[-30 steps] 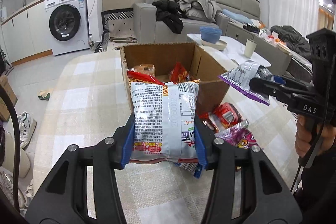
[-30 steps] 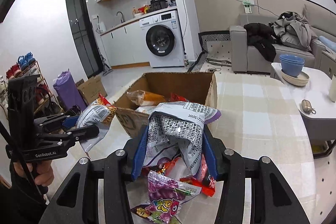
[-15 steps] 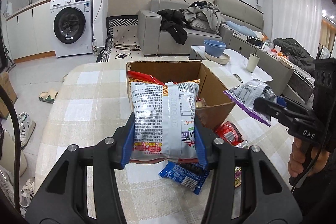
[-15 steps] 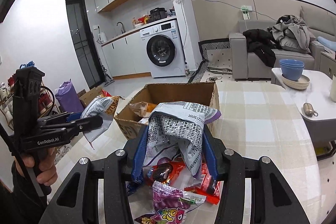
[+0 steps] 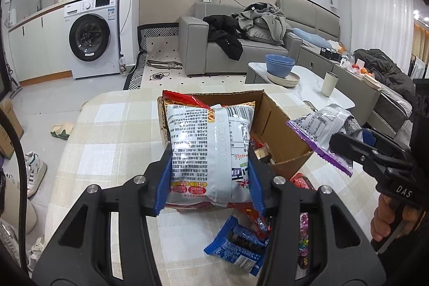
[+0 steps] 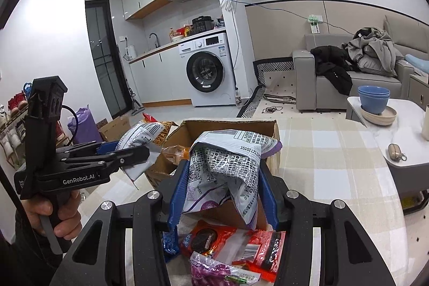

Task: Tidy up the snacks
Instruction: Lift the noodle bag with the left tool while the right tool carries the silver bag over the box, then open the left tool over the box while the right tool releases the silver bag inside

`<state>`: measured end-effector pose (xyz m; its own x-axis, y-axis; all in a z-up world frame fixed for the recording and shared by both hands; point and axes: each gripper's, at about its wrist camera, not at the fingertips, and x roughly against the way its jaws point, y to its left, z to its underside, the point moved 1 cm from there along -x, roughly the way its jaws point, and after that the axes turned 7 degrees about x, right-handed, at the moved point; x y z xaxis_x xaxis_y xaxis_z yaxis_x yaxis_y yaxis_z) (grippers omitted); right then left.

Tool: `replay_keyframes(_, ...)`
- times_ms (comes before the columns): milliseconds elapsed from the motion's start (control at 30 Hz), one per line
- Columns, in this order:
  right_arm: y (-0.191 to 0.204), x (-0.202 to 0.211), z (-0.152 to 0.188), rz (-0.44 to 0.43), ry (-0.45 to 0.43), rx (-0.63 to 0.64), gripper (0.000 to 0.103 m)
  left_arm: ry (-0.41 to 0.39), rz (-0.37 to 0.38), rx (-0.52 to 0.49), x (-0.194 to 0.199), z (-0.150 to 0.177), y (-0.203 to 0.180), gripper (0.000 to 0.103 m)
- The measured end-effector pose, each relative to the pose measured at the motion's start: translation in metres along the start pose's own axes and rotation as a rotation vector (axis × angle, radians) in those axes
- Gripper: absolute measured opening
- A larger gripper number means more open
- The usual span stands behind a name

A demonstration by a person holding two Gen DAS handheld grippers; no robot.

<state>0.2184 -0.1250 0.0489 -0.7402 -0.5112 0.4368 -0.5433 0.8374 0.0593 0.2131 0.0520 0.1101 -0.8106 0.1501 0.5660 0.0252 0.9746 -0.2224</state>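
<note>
Checked cloth covers the tabletop [image 5: 112, 130], with a washing machine [image 5: 92, 35] and a grey sofa [image 5: 241, 44] in the room behind. Toward the far edge of the tabletop stands an open cardboard box [image 5: 276, 125] holding a few snacks, among them an orange packet [image 6: 175, 152]. The left gripper [image 5: 210, 178] is clenched on a silver snack bag [image 5: 209, 149], held upright with its printed back to the camera and a red top edge, raised in front of the box's near-left corner. The right gripper [image 6: 222, 192] is clamped on a crumpled silver bag with purple trim [image 6: 228, 168], held above the box's near wall. On the cloth by the near edge lie loose packets: a blue cookie pack [image 5: 238, 245], a red cookie pack [image 6: 211, 237] and a purple candy bag [image 6: 219, 270]. Compared with a second ago, both grippers have risen and drawn back from the box, so more of the room shows, the blue pack has come into the left view, and the grips are unchanged. Each hand wraps a black handle, the left hand [image 6: 59, 211] low at the left of the right view, the right hand [image 5: 386, 219] low at the right of the left view, both grippers pointing level toward the box.
</note>
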Motion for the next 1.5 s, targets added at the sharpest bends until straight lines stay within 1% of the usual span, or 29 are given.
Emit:
replay_keyframes(67,-0.003,-0.001,-0.001,0.003,-0.004,-0.01,0.049,0.002,0.002,0.01,-0.008,-0.006,0.001,0.046)
replay_keyframes(300,-0.003,-0.009,-0.007,0.007,-0.005,0.002,0.049,-0.01,-0.026,0.004,-0.035,-0.021,0.002,0.046)
replay_keyframes(433,-0.001,-0.021,-0.01,-0.003,0.009,0.005,0.049,0.0,-0.029,0.017,-0.052,-0.026,0.003,0.046)
replay_keyframes(533,0.004,-0.032,-0.012,-0.012,0.022,0.015,0.049,0.009,-0.035,0.006,-0.067,-0.03,0.001,0.046)
replay_keyframes(833,0.005,-0.063,-0.012,-0.005,0.06,0.041,0.049,0.016,-0.063,-0.016,-0.103,-0.033,-0.007,0.046)
replay_keyframes(1200,0.004,-0.093,-0.008,0.031,0.097,0.079,0.049,0.01,-0.109,-0.066,-0.143,-0.035,-0.02,0.046)
replay_keyframes(1333,-0.001,-0.1,-0.005,0.033,0.11,0.068,0.049,0.005,-0.116,-0.092,-0.154,-0.035,-0.027,0.046)
replay_keyframes(1500,-0.006,-0.103,-0.005,0.022,0.107,0.04,0.051,0.019,-0.115,-0.084,-0.162,-0.035,-0.03,0.047)
